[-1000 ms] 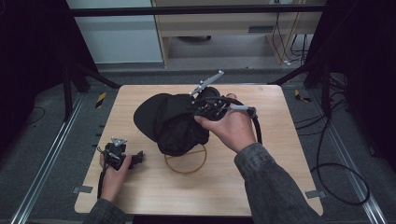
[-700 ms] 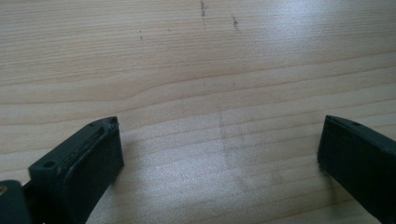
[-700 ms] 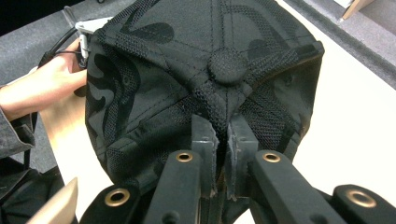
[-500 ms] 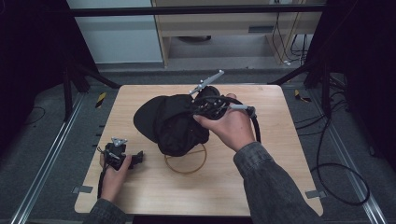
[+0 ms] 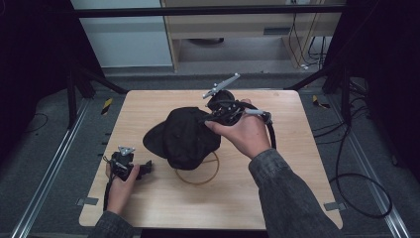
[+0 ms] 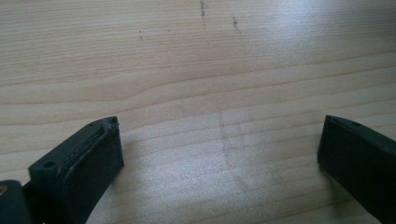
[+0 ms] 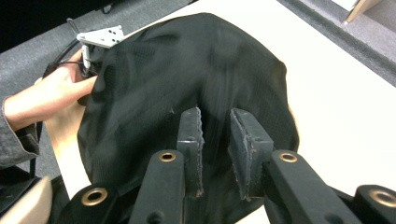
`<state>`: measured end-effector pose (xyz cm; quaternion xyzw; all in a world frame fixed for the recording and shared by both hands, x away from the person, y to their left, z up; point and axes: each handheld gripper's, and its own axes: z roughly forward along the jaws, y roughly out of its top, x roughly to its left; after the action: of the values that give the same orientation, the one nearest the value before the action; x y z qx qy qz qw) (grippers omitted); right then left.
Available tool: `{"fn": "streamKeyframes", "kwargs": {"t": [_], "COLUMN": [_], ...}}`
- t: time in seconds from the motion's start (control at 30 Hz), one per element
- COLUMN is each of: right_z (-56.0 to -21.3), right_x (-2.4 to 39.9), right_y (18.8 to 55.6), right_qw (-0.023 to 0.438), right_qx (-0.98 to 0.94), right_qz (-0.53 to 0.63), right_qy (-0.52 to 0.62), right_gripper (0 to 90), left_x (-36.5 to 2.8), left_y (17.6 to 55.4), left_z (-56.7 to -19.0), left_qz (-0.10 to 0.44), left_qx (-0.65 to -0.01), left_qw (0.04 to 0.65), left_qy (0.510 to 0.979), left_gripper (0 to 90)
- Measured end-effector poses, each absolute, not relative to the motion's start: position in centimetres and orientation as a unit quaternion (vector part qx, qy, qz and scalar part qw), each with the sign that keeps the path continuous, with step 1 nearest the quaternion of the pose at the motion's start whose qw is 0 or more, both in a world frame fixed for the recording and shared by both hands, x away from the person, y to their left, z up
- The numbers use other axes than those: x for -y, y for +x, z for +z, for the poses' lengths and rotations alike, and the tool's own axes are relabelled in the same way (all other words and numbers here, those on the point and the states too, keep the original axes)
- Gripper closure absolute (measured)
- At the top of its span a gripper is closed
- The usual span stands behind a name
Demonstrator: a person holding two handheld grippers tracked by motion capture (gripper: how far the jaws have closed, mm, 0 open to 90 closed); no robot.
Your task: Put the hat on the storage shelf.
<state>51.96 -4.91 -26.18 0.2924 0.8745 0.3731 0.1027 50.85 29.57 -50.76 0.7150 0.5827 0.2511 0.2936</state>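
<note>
A black cap (image 5: 185,136) lies on the wooden table (image 5: 277,198), partly over a thin wooden ring (image 5: 200,173). My right gripper (image 5: 205,119) reaches the cap's upper right side from the right. In the right gripper view its jaws (image 7: 215,116) have just been opening; they stand a little apart, with the cap's fabric (image 7: 187,60) in and beyond the gap and no longer pinched. My left gripper (image 5: 146,168) rests on the table at the front left, apart from the cap. Its jaws (image 6: 219,135) stand wide open over bare wood.
A black cable (image 5: 271,136) loops behind the right hand on the table. Metal rails and cables run along the floor on both sides. A low cabinet stands beyond the table's far edge.
The cap has settled slightly lower on the table under the right gripper. Neither hand has moved.
</note>
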Motion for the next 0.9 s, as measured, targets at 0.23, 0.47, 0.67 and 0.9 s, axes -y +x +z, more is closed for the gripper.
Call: {"fn": "streamKeyframes", "kwargs": {"t": [0.23,0.47,0.67,0.9], "right_z": [-25.9,-25.8,-25.6,-25.5], "right_x": [5.3,6.0,6.3,6.9], "right_y": [51.8,51.7,51.5,51.3], "right_qw": [0.104,0.104,0.104,0.106], "right_qx": [-0.872,-0.87,-0.869,-0.868], "right_qz": [0.377,0.38,0.379,0.381], "right_qy": [0.294,0.297,0.299,0.302], "right_gripper": [72.0,72.5,72.8,72.9], "left_x": [-29.6,-29.6,-29.6,-29.6], "left_y": [50.9,50.8,50.9,50.9], "left_z": [-50.8,-50.8,-50.8,-50.8], "left_qz": [0.251,0.251,0.251,0.251], "left_qx": [-0.583,-0.583,-0.583,-0.583], "left_qw": [0.294,0.293,0.294,0.294], "left_qy": [0.715,0.715,0.715,0.715], "left_gripper": [0.0,0.0,0.0,0.0]}}
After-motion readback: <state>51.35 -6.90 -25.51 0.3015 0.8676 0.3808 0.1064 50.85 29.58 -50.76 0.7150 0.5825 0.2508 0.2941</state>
